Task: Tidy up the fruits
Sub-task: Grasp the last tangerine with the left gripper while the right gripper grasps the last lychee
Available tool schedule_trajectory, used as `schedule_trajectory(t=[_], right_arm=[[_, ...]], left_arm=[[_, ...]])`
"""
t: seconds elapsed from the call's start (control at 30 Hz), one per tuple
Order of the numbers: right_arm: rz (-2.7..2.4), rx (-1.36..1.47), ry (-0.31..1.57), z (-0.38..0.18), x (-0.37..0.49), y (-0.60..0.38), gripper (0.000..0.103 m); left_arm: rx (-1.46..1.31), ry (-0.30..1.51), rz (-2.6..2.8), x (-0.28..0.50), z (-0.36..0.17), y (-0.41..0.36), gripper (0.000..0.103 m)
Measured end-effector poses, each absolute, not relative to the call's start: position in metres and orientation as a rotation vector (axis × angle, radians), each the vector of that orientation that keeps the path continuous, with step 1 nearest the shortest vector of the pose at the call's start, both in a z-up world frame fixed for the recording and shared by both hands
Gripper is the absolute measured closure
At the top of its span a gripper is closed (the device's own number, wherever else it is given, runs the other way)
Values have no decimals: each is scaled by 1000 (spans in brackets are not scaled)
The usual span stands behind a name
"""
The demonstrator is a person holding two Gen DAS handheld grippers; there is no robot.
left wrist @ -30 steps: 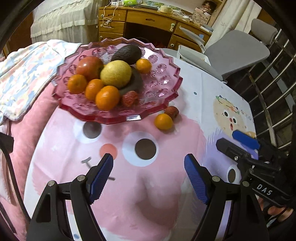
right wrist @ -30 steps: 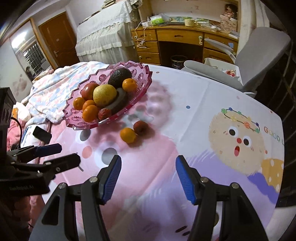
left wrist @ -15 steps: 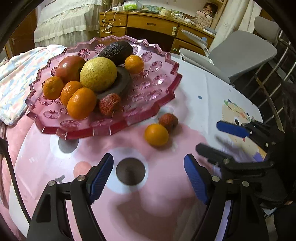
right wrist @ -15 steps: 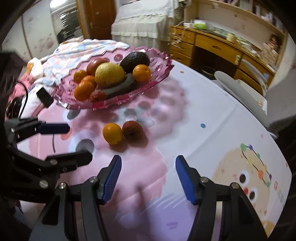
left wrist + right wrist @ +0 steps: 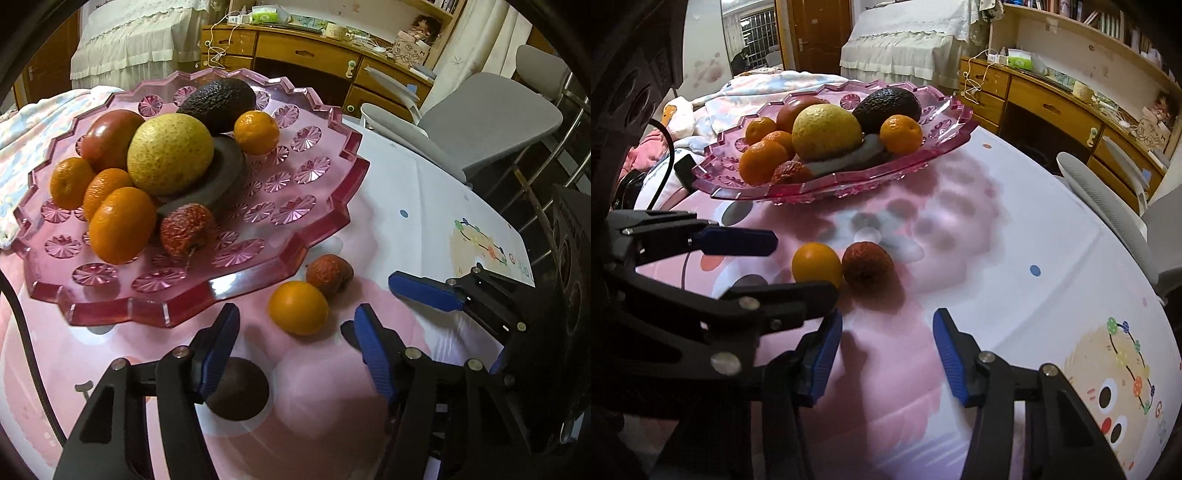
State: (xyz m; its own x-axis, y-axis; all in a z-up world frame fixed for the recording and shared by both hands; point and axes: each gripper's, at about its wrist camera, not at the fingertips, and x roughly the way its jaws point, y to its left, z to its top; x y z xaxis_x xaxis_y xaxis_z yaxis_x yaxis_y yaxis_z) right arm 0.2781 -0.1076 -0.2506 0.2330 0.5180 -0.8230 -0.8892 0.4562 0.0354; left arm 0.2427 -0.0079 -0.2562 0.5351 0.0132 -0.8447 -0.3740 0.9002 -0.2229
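**Two loose fruits lay between the parted tongs and the pink dish**

The left tongs were spread wide and held nothing; a small orange mandarin sat on the desk just ahead of the gap between their blue-padded tips. Touching the mandarin on its far right side lay a wrinkled red date, dull-skinned and roughly oval. In the right wrist view the right tongs were likewise released and empty, with the date slightly ahead of their gap and the mandarin to its left. The left tongs reached in from the left of that view, one black finger crossing just in front of the mandarin.

Both fruits rested near the front rim of a pink, translucent dish with a scalloped edge and cut star patterns. On it were piled several glossy mandarins, a speckled yellow pear, a smooth reddish fruit, a pebbly dark avocado and a second shrivelled date. The avocado's long axis ran left to right across the far side of the dish.

The desk wore a smooth printed cloth, pink with cartoon faces and dots. The loose date's stem dimple faced the right tongs.
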Motion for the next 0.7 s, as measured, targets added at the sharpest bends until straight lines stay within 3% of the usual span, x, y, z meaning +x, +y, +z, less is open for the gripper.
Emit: schedule_trajectory(t=[0.1, 0.3, 0.7], right_arm=[[1015, -492, 894, -253, 280, -106, 54], [1016, -474, 878, -254, 282, -105, 55], [1029, -457, 869, -254, 280, -88, 58]], left_arm=[[-406, 990, 241, 246, -260, -7, 48], [-438, 1003, 219, 249, -266, -1, 70], [-449, 1007, 227, 234, -261, 10, 70]])
